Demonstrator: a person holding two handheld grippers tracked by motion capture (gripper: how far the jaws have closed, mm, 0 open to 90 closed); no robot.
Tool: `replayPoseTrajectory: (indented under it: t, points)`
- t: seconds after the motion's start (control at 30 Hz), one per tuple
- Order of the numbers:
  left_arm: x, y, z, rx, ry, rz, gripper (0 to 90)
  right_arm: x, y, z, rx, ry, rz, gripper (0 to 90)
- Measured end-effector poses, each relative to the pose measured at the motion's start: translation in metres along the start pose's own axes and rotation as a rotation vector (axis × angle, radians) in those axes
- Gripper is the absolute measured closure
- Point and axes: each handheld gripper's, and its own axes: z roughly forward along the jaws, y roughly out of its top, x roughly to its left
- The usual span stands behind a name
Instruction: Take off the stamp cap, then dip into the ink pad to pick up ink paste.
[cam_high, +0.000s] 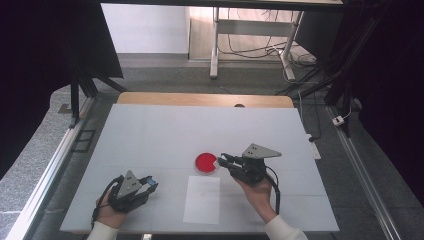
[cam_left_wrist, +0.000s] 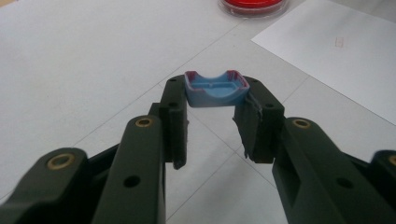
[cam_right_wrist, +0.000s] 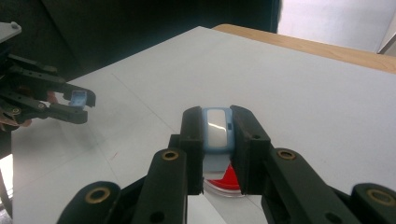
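risk number one is the right gripper (cam_high: 220, 161), i reckon. it's shut on a small blue piece (cam_right_wrist: 217, 128) with a shiny pale face, pinched narrow between the jaw tips, right over the near edge of the red dish (cam_high: 205, 163) that sits about mid-table, a bit toward the near edge. if the squeeze eases or the hand tilts, that piece probably drops into the red stuff or knocks the dish rim.

left gripper (cam_high: 151, 183) is down near the near-left corner of the table (cam_high: 150, 130), jaws held apart by a blue cap (cam_left_wrist: 215, 89) with reddish edges, caught only at the very tips. that hold looks thin to me, so a twist could pop it out and send it skittering off the near edge.

also the white sheet of paper (cam_high: 202, 199) lies just beside the dish toward the near edge. a sleeve or trailing cable dragging across could shift it and nudge the dish. bringing the two pieces together mid-air means both thin grips have to line up, and a push at an angle could lever either one loose.
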Motion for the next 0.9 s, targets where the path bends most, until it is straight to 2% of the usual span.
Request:
replayPoseTrajectory:
  t: [0.67,0.9]
  points:
    - [-0.001,0.001,0.001,0.002,-0.007,0.002,64.7,-0.007,0.011,0.021,0.028,0.003,-0.013,74.7]
    - [-0.001,0.001,0.002,0.003,-0.009,0.004,64.7,-0.009,0.011,0.031,0.068,0.001,-0.024,74.7]
